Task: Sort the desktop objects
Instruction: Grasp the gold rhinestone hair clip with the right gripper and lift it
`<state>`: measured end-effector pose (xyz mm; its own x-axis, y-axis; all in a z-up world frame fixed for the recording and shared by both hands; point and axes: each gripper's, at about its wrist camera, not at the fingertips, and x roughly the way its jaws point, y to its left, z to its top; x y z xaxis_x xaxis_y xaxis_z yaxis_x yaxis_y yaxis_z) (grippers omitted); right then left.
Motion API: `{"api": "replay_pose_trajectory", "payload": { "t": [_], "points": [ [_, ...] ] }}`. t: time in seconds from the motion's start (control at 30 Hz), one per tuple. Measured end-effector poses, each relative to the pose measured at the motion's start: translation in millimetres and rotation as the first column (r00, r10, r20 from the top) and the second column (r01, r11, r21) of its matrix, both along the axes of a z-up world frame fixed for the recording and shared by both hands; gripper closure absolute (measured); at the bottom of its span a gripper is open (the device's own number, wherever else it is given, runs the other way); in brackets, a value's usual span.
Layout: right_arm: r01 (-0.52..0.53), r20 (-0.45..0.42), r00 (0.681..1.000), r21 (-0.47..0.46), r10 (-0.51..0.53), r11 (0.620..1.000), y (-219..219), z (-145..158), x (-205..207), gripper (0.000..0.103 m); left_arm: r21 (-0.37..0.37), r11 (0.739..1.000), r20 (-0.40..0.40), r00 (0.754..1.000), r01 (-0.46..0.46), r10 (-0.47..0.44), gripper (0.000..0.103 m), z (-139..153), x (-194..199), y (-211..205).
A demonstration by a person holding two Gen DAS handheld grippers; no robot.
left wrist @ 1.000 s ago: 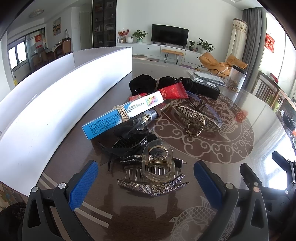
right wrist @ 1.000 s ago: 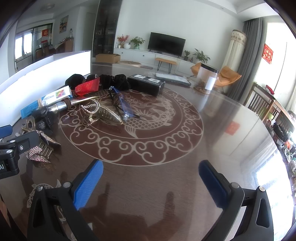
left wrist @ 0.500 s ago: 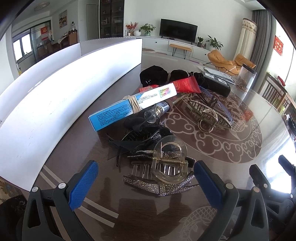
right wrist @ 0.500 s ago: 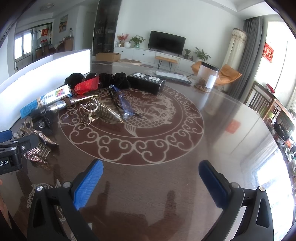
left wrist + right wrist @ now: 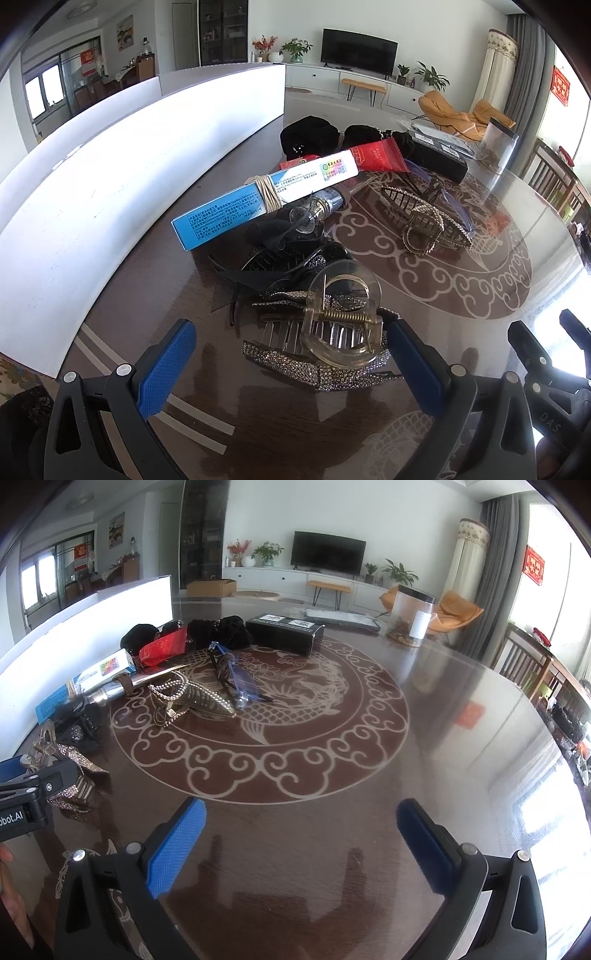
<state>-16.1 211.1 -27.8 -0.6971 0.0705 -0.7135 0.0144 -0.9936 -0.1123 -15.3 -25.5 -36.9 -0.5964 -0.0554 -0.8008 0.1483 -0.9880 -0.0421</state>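
Observation:
My left gripper (image 5: 291,350) is open, low over the table. A clear hair claw (image 5: 340,317) sits on a rhinestone barrette (image 5: 321,369) between its blue fingertips, close to the right pad. Behind them lie a black hair clip (image 5: 288,262), a small glass bottle (image 5: 317,210), a blue-and-white box (image 5: 266,195), a gold claw clip (image 5: 424,225) and a red packet (image 5: 376,158). My right gripper (image 5: 299,845) is open over bare table, holding nothing. In its view the gold claw clip (image 5: 184,701) and blue glasses (image 5: 236,679) lie far ahead on the left.
A long white board (image 5: 110,155) stands along the left side. Black pouches (image 5: 310,133), a black box (image 5: 284,631) and a clear jar (image 5: 412,616) sit at the back. The dark table (image 5: 369,775) has a round pattern in its middle. Chairs stand at the right.
My left gripper has moved forward and lower, so the clear claw and barrette now lie between its fingertips. The right gripper has hardly moved.

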Motion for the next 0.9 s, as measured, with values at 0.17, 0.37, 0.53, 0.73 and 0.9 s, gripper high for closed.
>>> {"api": "replay_pose_trajectory", "payload": {
  "t": [0.17,0.37,0.53,0.73,0.9],
  "points": [
    [0.004,0.013,1.000,-0.012,-0.004,1.000,2,-2,-3,0.000,-0.012,1.000,0.003,1.000,0.011,-0.011,0.000,0,1,2],
    [0.003,0.013,1.000,0.006,-0.003,1.000,-1,-2,-3,0.000,-0.008,1.000,0.003,1.000,0.018,-0.017,0.000,0,-1,3],
    [0.002,0.019,1.000,0.011,-0.002,1.000,-2,-3,-4,0.000,-0.008,1.000,0.007,1.000,0.024,-0.024,0.000,0,-2,5],
    [0.001,0.024,1.000,0.018,-0.002,1.000,-3,-5,-5,0.000,0.008,0.999,0.023,0.998,0.054,-0.054,0.000,-4,-3,9],
    [0.008,0.026,1.000,0.022,-0.009,1.000,-2,-5,-6,0.000,0.003,0.996,0.038,0.995,0.088,-0.088,0.000,-7,-5,17]
  ]
}}
